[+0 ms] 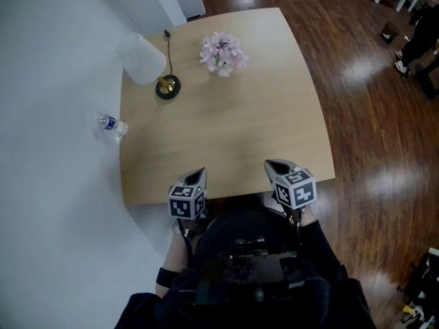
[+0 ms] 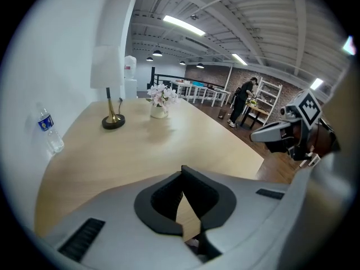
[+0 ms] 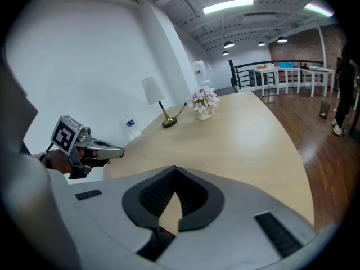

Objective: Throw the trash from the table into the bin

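A small clear water bottle (image 1: pixel 111 125) with a blue label stands at the table's left edge against the white wall; it also shows as the bottle (image 2: pixel 49 130) and the bottle (image 3: pixel 131 126). My left gripper (image 1: pixel 199 173) hovers over the near edge of the wooden table (image 1: pixel 233 129), shut with nothing in it; in its own view the left gripper (image 2: pixel 181 171) has its tips together. My right gripper (image 1: pixel 273 164) is beside it, also shut and empty; the right gripper (image 3: pixel 175 171) shows its tips meeting. Both are far from the bottle. No bin is in view.
A white-shaded lamp (image 1: pixel 144 60) on a round base and a vase of pink flowers (image 1: pixel 223 53) stand at the table's far side. Dark wood floor (image 1: pixel 370 115) lies to the right. A person (image 2: pixel 243 100) stands by distant tables.
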Motion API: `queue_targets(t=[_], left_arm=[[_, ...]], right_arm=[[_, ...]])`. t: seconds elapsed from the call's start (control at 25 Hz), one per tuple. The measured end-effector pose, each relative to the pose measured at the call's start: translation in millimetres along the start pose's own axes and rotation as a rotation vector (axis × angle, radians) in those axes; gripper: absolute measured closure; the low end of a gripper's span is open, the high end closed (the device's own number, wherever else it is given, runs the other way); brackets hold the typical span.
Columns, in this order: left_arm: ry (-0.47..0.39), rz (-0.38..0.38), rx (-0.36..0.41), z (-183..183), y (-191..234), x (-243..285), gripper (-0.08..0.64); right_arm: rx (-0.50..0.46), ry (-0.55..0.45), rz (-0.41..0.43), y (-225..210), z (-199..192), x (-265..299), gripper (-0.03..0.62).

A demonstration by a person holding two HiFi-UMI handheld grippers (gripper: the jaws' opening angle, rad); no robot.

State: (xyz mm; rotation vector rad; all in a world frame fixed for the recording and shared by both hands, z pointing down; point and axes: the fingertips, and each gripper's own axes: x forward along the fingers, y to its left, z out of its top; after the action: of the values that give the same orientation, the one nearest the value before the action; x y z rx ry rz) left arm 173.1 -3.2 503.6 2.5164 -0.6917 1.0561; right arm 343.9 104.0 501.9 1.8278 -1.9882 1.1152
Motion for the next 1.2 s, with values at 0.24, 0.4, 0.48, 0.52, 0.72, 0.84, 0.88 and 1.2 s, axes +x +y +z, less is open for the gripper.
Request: queue_targets(t=[0.24, 0.4, 0.48, 0.52, 0.72, 0.84, 0.88, 1.2], left_arm=[[-0.027, -0.012, 0.009, 7, 2, -5, 0.557], [-0.026, -0.013, 0.01, 2, 3, -6, 0.557], [-0.026, -0.009, 0.011, 0, 5, -8, 0.557], [-0.026, -0.006, 0.011, -1, 7, -8, 0.557], [-0.027, 0.004, 0.008, -3, 13, -13, 0.557], [-0.03, 0.005, 0.008, -3, 16, -14, 0.557], [-0.032, 0.004, 0.008, -3, 16, -14, 0.557], [-0.037, 0.005, 0.008, -3, 17, -16, 0.557]], right_arm=[[-0.018, -0.012, -0.039, -3, 8, -7, 0.584], [-0.034, -0.002, -0.051, -1, 5, -6, 0.588], [-0.047, 0.006, -0.057, 0, 3, -4, 0.589], [-0.048, 0.008, -0.06, 0, 3, -3, 0.589], [-0.044, 0.009, -0.059, 4, 2, 0, 0.589], [-0.044, 0.01, -0.057, 7, 2, 1, 0.589], [-0.043, 0.01, -0.056, 7, 2, 1, 0.589], [-0.042, 0.009, -0.06, 8, 0, -2, 0.589]])
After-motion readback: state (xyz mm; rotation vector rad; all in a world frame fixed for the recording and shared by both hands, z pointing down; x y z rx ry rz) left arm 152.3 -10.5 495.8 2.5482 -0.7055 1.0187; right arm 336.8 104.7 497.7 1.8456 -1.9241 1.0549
